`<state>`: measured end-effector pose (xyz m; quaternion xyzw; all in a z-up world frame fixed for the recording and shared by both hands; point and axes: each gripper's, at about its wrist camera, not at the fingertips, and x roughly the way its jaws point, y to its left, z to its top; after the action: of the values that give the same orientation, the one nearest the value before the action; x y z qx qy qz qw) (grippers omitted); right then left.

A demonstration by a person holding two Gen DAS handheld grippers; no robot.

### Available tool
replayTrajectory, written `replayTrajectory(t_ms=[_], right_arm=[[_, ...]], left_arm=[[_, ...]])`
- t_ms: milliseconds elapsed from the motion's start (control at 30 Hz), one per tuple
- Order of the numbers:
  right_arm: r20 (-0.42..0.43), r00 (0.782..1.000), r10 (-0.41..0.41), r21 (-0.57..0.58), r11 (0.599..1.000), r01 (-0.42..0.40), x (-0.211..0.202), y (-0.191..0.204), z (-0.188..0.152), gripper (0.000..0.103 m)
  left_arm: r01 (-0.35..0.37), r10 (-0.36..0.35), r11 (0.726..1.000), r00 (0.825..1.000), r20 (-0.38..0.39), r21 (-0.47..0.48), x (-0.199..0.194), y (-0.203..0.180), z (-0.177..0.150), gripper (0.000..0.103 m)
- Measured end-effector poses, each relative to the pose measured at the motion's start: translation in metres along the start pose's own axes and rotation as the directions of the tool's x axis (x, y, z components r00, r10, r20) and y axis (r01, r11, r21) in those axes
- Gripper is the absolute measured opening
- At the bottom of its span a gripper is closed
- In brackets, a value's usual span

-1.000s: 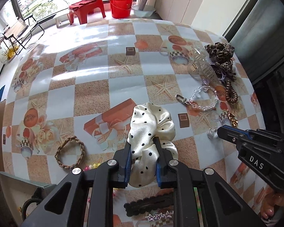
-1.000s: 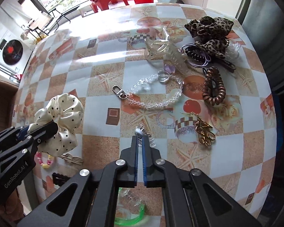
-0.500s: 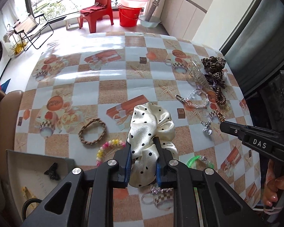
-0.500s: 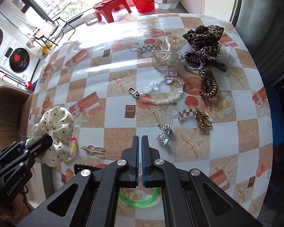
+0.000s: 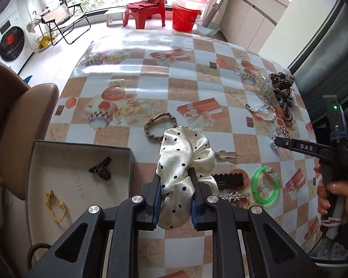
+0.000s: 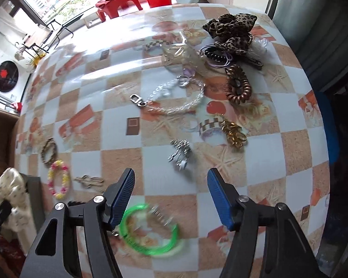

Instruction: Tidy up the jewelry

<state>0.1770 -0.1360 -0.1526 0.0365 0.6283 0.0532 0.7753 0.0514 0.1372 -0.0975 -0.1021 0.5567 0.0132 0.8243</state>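
Right gripper (image 6: pixel 170 186), jaws just sprung apart and empty over the silver charm (image 6: pixel 179 154); left gripper (image 5: pixel 175 193), now nearer the grey box (image 5: pixel 81 144), pinches the polka-dot scrunchie (image 5: pixel 184 159) for deposit.

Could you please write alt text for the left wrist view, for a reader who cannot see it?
The left claw grips a cream polka-dot scrunchie above a checked tablecloth, beside an open grey box holding a black clip and a yellow tie. A braided band, green bangle and other accessories lie scattered; the right claw reaches in from the right.
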Motion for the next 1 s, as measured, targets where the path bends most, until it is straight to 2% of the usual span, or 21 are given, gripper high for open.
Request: replayTrajectory(t_ms=[67, 167, 233, 300, 700, 1000], right_arm=[[-0.010, 1.000, -0.019, -0.003, 1.000, 0.019, 0.013, -0.001, 0.003, 0.063], [-0.043, 0.998, -0.037, -0.001, 0.999, 0.037, 0.030, -0.002, 0.007, 0.046], [-0.051, 0.997, -0.060, -0.005, 0.998, 0.060, 0.036, -0.002, 0.007, 0.027], [-0.039, 0.997, -0.060, -0.018, 0.998, 0.059, 0.035, -0.002, 0.006, 0.015], [0.034, 0.996, 0.080, -0.044, 0.996, -0.079, -0.025, 0.004, -0.002, 0.013], [0.047, 0.984, 0.171, -0.112, 0.980, -0.165, -0.069, 0.054, -0.016, 0.013]], left_arm=[[-0.005, 0.005, 1.000, 1.000, -0.006, -0.004, 0.002, 0.001, -0.003, 0.023], [-0.006, 0.006, 1.000, 1.000, -0.016, -0.009, 0.004, 0.000, -0.007, 0.023], [-0.005, 0.005, 1.000, 1.000, -0.018, -0.011, 0.005, -0.002, -0.007, 0.023], [-0.003, 0.003, 1.000, 1.000, -0.019, -0.010, 0.005, -0.005, -0.008, 0.023], [0.002, -0.002, 1.000, 1.000, 0.007, -0.023, -0.012, -0.001, -0.012, 0.023], [-0.016, 0.020, 0.996, 0.999, 0.038, -0.087, -0.037, 0.032, -0.028, 0.023]])
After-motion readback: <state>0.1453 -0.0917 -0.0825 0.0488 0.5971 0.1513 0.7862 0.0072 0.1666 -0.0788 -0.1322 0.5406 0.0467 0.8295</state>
